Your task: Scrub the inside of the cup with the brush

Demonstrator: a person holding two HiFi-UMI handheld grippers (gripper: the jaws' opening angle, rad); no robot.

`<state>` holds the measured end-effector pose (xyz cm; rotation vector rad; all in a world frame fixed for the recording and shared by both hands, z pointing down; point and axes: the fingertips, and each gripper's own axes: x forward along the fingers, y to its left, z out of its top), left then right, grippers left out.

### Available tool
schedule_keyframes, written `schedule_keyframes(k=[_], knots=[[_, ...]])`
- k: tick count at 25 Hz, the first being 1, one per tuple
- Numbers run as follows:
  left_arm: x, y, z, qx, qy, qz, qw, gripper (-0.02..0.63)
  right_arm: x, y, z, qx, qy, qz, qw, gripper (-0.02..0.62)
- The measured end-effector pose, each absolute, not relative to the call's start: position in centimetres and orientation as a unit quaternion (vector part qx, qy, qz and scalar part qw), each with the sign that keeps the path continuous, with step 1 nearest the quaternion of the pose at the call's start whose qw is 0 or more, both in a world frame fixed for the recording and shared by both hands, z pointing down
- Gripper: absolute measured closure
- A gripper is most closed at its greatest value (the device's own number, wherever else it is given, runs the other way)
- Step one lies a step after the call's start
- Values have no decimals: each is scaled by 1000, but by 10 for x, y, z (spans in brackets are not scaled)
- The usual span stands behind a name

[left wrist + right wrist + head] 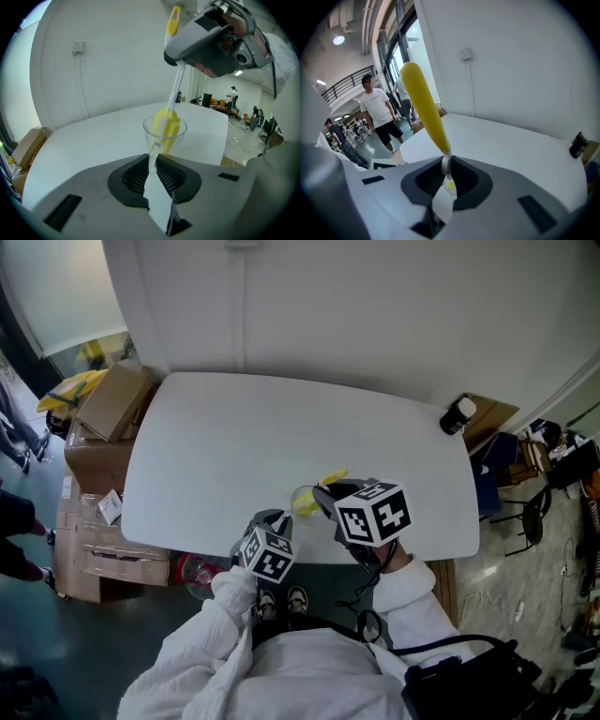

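A clear glass cup [164, 133] stands on the white table [234, 446] near its front edge, also seen as the cup [302, 500] in the head view. My left gripper [154, 159] is shut on the cup's handle [154, 152]. The brush's yellow sponge head [167, 125] sits inside the cup, and its white stem [176, 86] rises to my right gripper [211, 40] above. In the right gripper view, my right gripper [446, 172] is shut on the stem just below the yellow handle [423, 105]. Both grippers [274, 521] [325, 495] meet at the cup.
Cardboard boxes [111, 401] stand off the table's left side. A black cylinder with a white cap [457, 415] sits at the far right corner, also seen as the cylinder [579, 143]. A chair [527, 507] is to the right. People [378, 110] stand beyond the table.
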<state>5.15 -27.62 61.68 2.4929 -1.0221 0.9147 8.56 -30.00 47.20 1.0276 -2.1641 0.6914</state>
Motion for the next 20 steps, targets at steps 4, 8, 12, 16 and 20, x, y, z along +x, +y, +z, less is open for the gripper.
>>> schedule_keyframes(k=[4,8,12,16,20], knots=[[50,-275,617,867,-356,316,146,558,86,-301,444,398,-837,248,283,506],[49,-273,619,868,-353,317,147,560,88,-305,442,419,-840,244,245,508],[49,-273,618,869,-347,321,145,560,97,-312,462,445,-825,267,224,508],[55,-271,616,871,-341,328,129,560,105,-309,494,453,-810,275,251,508],[53,-272,617,872,-340,326,131,560,103,-310,497,445,-811,266,273,509]])
